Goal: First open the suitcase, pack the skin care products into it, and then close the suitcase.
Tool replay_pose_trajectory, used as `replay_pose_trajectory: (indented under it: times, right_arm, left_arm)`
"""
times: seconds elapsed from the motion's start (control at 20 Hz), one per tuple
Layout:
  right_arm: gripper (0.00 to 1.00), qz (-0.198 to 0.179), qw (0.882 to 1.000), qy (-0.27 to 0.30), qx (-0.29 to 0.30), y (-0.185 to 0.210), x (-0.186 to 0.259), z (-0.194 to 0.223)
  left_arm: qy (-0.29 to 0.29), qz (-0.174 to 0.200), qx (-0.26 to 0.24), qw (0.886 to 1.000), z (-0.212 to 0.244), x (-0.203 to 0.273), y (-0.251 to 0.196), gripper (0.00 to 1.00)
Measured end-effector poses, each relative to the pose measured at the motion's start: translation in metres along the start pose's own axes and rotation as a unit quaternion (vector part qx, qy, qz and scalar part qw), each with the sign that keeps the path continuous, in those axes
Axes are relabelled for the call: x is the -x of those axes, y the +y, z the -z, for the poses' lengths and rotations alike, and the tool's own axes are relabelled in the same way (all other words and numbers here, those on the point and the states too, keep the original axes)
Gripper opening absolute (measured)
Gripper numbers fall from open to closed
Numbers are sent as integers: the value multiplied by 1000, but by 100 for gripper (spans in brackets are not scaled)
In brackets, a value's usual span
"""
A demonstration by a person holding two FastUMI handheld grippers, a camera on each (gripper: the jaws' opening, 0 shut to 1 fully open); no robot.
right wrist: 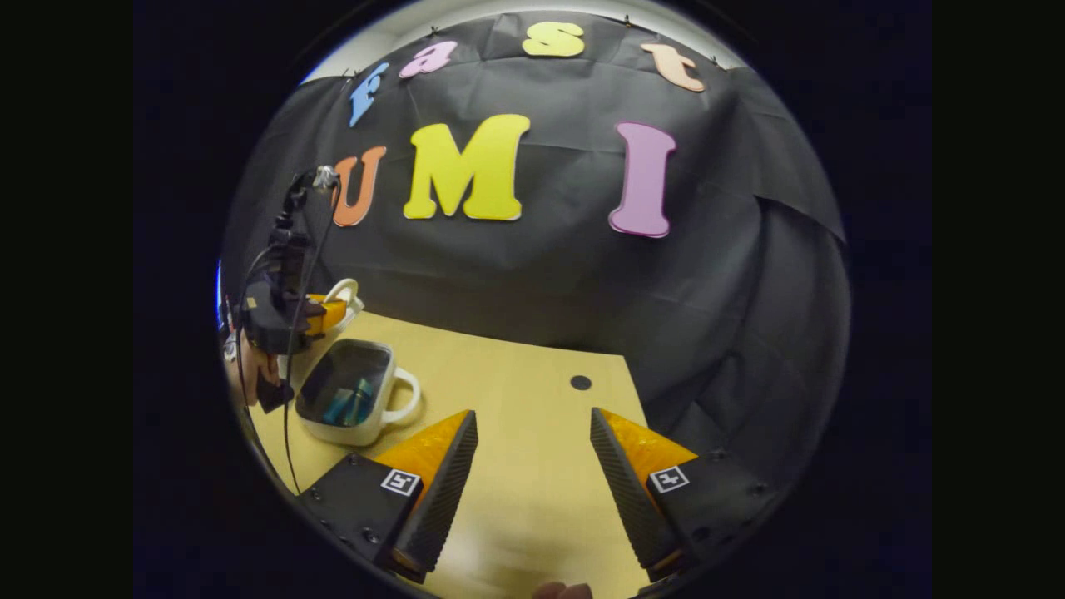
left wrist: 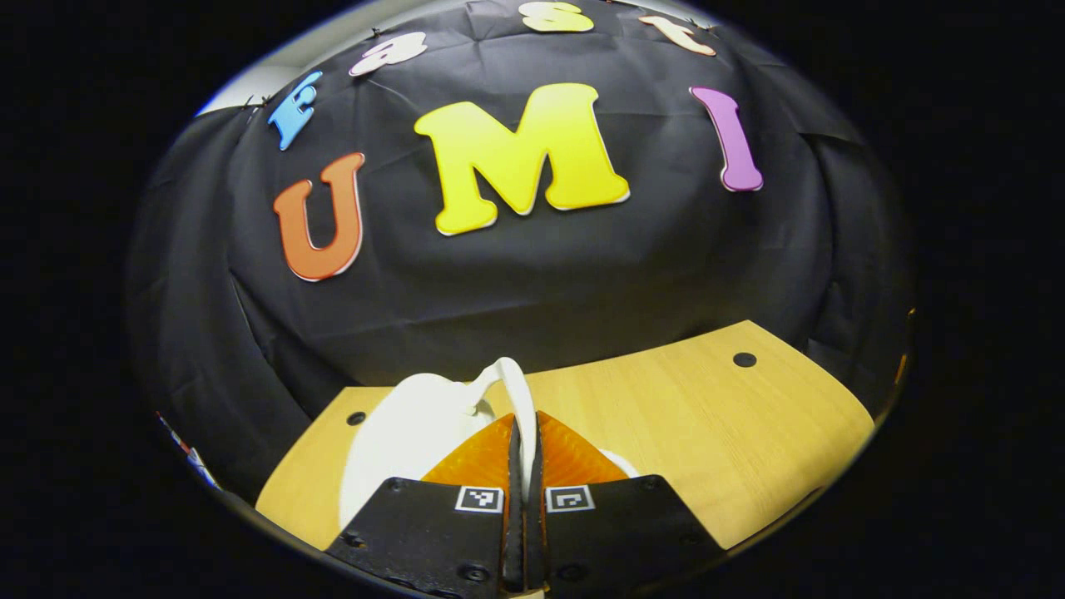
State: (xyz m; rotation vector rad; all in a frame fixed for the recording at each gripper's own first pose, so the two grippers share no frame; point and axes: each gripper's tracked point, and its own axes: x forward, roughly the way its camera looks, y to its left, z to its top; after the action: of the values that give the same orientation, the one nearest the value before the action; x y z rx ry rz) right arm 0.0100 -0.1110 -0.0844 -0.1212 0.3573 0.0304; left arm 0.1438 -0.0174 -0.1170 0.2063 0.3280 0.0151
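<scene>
while the left gripper (left wrist: 524,466) jaws pinch the lid handle (left wrist: 517,391), the open suitcase (right wrist: 349,399) holds blue-green products (right wrist: 348,406); right gripper (right wrist: 532,466) jaws gape.

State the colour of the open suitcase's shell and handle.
White. The suitcase and its handle show best in the right gripper view, lying open on the wooden table.

Both views are dim at the rim and brighter at the centre, with strong fisheye bending of the table (right wrist: 532,391) edge. The wood table catches soft overhead light without hard glare. Focus is fairly sharp, though the near bottom edge of the right gripper view smears.
</scene>
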Motion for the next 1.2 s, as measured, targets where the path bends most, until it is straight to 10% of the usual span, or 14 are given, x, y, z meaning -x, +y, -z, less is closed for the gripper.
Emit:
replay_pose_trajectory:
  times: [0.7, 1.0, 1.2]
  right_arm:
    - [81, 19, 999, 42, 21, -31, 14, 17]
    - [81, 3, 999, 42, 33, -25, 16, 12]
    - [81, -7, 999, 26, 39, -21, 19, 1]
  left_arm:
    - [71, -32, -24, 997, 71, -49, -58, 8]
    - [98, 12, 33, 995, 82, -49, -81, 31]
    - [57, 25, 67, 996, 49, -25, -91, 65]
